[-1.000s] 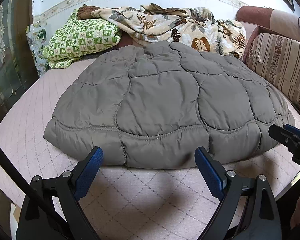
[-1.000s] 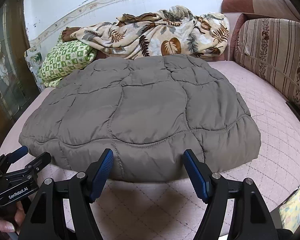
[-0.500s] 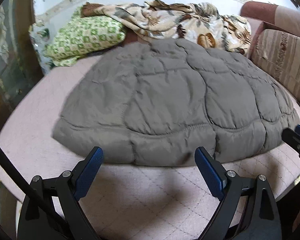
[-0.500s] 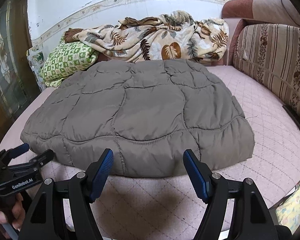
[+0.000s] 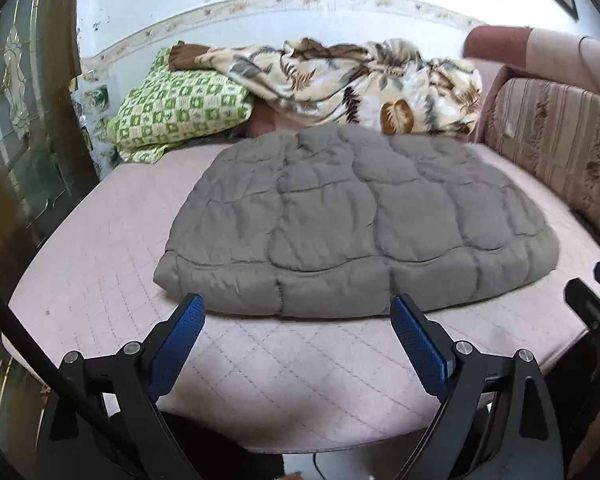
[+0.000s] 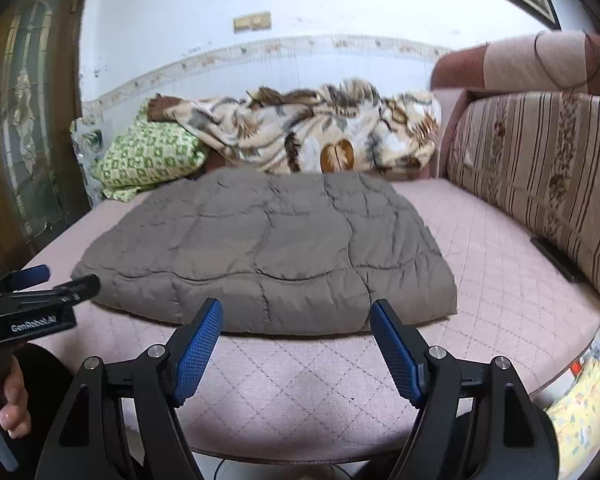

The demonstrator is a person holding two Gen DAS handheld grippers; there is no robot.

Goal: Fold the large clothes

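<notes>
On the left wrist view:
- Bed: pink quilted mattress cover, filling most of the frame.
- Grey quilted jacket: folded into a broad puffy slab, lying flat in the middle of the bed, near edge just beyond the blue pads.
- Left claw: released, fingers spread wide, nothing between them; it hangs over bare mattress in front of the jacket, not touching it.
- Right claw: only its tips show at the right border, beside the jacket's right corner, apart from it.
- Green checked pillow: at the far left of the bed, against the wall.
- Leaf-print blanket: bunched along the far edge, behind the jacket.
- Striped cushion: upright along the right side.

On the right wrist view:
- Right claw: jaws opening, empty, over the mattress before the jacket's near edge.
- Grey quilted jacket: same flat slab, centre left of the bed.
- Left claw: at the left border, tips just beside the jacket's left corner; contact cannot be told.
- Hand: fingers gripping the left handle, low left.
</notes>
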